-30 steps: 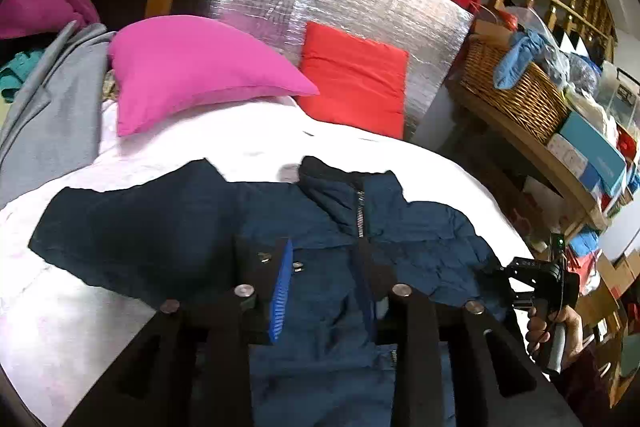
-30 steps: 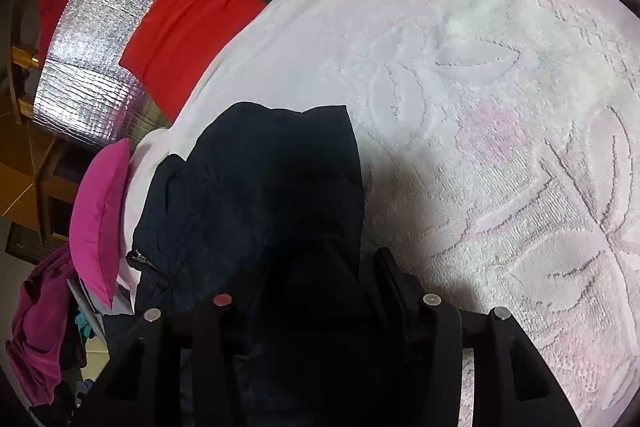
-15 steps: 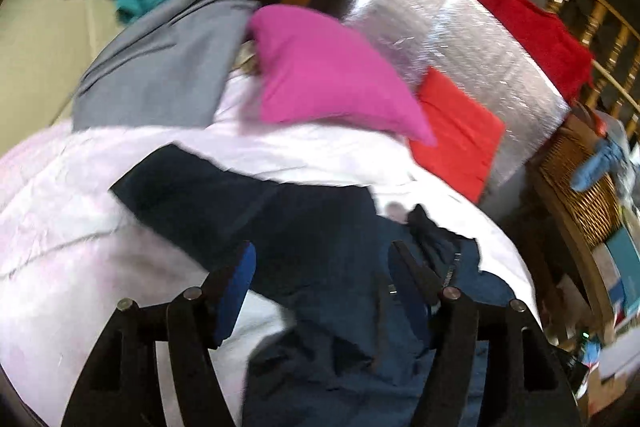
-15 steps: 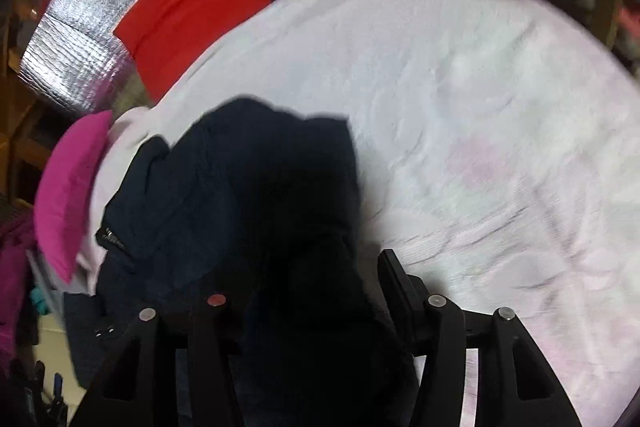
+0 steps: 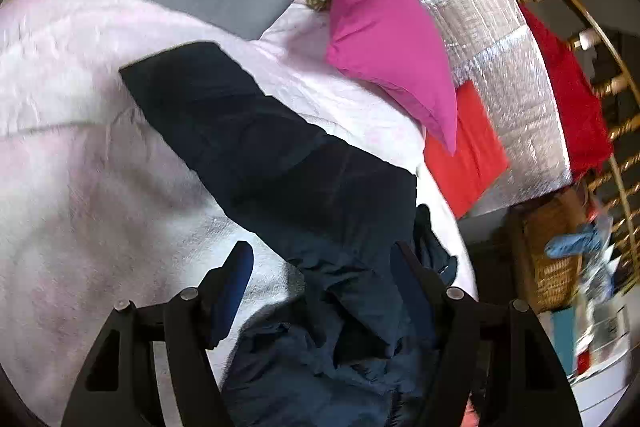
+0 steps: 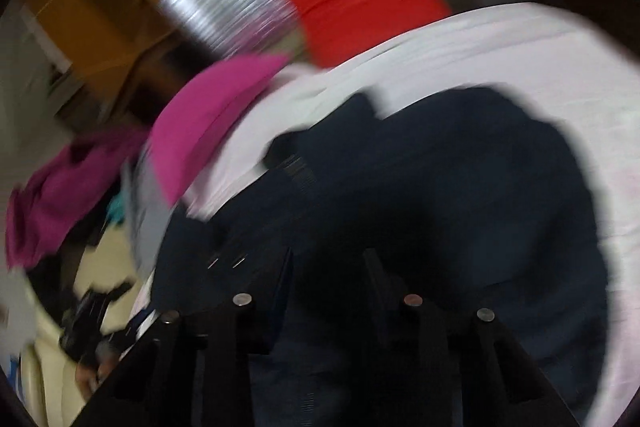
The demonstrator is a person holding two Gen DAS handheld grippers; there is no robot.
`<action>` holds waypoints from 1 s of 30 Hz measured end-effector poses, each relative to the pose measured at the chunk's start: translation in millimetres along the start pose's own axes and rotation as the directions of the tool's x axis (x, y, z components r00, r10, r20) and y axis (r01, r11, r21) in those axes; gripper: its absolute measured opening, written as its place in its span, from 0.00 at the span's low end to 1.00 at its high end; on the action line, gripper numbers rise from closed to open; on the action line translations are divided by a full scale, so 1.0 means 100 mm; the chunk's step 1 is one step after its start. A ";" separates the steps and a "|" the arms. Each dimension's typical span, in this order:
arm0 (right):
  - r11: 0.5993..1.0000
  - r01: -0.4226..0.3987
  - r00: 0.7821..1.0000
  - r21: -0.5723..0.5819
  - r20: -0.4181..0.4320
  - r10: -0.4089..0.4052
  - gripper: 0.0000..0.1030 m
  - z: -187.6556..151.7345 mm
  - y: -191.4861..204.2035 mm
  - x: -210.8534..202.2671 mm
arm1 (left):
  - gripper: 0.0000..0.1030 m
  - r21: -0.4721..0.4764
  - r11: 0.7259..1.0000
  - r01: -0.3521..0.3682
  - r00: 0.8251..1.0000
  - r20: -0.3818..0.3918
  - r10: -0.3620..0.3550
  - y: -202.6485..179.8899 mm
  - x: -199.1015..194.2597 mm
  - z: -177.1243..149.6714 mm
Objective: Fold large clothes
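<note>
Navy padded jacket (image 5: 304, 187) spread on the pale pink bedspread (image 5: 80, 167)

Its sleeve reaches toward the bed's far edge, near the magenta pillow (image 5: 392, 55). The left tongs (image 5: 320, 263) are opening, spread over jacket fabric without pinching it. The right tongs (image 6: 328, 263) are closing over dark cloth; blur hides any grip.
</note>
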State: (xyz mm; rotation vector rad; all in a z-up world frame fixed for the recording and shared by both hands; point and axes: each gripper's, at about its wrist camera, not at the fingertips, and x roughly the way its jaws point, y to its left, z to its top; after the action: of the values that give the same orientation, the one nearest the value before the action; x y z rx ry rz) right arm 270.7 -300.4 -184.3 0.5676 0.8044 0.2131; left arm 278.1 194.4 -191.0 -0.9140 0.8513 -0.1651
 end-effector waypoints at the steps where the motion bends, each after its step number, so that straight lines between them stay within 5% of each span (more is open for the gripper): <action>1: 0.999 -0.017 1.000 -0.030 -0.019 0.016 0.36 -0.06 0.12 0.10 | 0.69 -0.010 1.000 0.013 1.000 0.004 -0.013 0.02 0.00 0.00; 10: 0.986 -0.124 0.979 -0.115 -0.175 0.103 0.32 -0.47 0.65 0.91 | 0.61 -0.148 0.985 0.085 0.996 0.010 -0.085 0.24 0.21 0.11; 14: 0.985 -0.054 0.963 -0.166 -0.268 0.008 0.30 -0.63 0.64 1.31 | 0.61 -0.201 0.977 0.072 0.997 0.012 -0.071 0.31 0.31 0.17; 19: 0.984 -0.105 0.960 -0.142 -0.274 0.063 0.32 -0.57 0.61 1.22 | 0.60 -0.246 0.963 0.109 0.993 0.064 -0.096 0.40 0.33 0.23; 25: 0.987 -0.102 0.962 -0.121 -0.266 0.067 0.30 -0.57 0.50 1.21 | 0.19 -0.187 0.977 0.106 0.986 0.148 -0.078 0.28 0.27 0.27; 30: 0.989 -0.110 0.954 -0.100 -0.289 0.076 0.31 -0.58 0.48 1.14 | 0.14 -0.098 0.985 0.142 0.971 0.205 -0.119 0.06 0.10 0.29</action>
State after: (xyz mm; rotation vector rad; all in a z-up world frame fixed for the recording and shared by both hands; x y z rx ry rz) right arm 307.4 -192.9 -260.7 0.4715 1.0382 0.4329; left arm 304.4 212.2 -192.2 -1.0737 0.6195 -0.1383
